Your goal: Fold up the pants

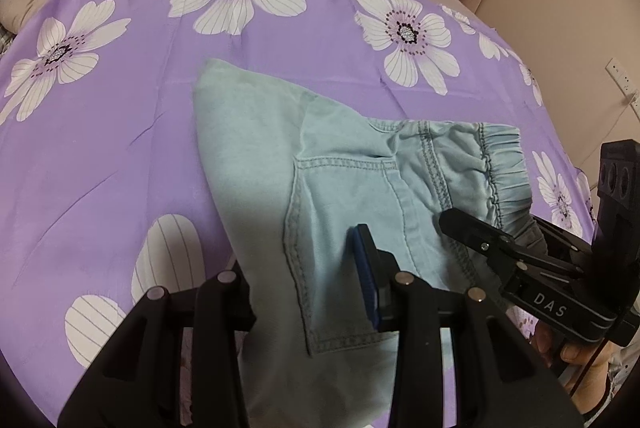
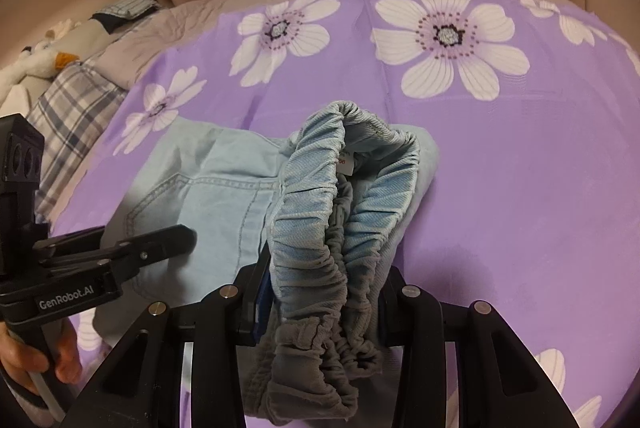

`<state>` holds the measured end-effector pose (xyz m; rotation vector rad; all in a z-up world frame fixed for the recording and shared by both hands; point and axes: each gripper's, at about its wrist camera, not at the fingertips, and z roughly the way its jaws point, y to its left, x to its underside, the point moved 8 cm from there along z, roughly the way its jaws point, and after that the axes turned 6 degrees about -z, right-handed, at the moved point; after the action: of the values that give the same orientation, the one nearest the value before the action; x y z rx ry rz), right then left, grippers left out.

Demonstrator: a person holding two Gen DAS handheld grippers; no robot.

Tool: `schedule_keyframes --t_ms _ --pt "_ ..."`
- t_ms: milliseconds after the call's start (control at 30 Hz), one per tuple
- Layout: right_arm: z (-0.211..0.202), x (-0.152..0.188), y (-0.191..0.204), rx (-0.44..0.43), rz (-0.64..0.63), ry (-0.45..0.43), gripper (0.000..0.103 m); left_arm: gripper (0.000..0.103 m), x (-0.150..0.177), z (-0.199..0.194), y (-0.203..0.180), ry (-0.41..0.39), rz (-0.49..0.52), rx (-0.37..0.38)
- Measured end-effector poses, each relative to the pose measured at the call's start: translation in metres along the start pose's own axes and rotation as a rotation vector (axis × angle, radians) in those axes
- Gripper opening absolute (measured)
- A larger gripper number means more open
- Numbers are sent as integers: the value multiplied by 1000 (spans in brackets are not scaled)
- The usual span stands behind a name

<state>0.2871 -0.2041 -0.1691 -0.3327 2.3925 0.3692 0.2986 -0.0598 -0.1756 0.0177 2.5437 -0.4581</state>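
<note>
The light-blue denim pants (image 1: 340,195) are lying partly folded on the purple flowered sheet (image 1: 120,131) covering the bed. The left claw (image 1: 308,288) is gripping the fabric beside the back pocket (image 1: 340,268), its jaws narrowed on the cloth. The right claw (image 2: 320,312) is pinching the gathered elastic waistband (image 2: 312,220), which is bunching up between its narrowed jaws and drooping toward the camera.

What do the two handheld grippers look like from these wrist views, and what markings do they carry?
Both are matte black, with silver pivot pins and blue finger pads. The right gripper reads "DAS" in white; the left gripper reads "GenRobot.AI". Each carries a black block with round holes. No sleeves are visible.
</note>
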Motion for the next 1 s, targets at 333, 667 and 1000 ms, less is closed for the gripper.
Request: schedule_keyframes --t_ms 333,667,1000 --pt "11 5 -9 -3 30 29 43 43 3 10 5 22 14 -39" --pt "18 15 -27 -22 117 63 69 67 10 19 23 57 -27 -84" --pt "8 24 -34 -46 171 67 70 70 26 7 34 63 -27 -102"
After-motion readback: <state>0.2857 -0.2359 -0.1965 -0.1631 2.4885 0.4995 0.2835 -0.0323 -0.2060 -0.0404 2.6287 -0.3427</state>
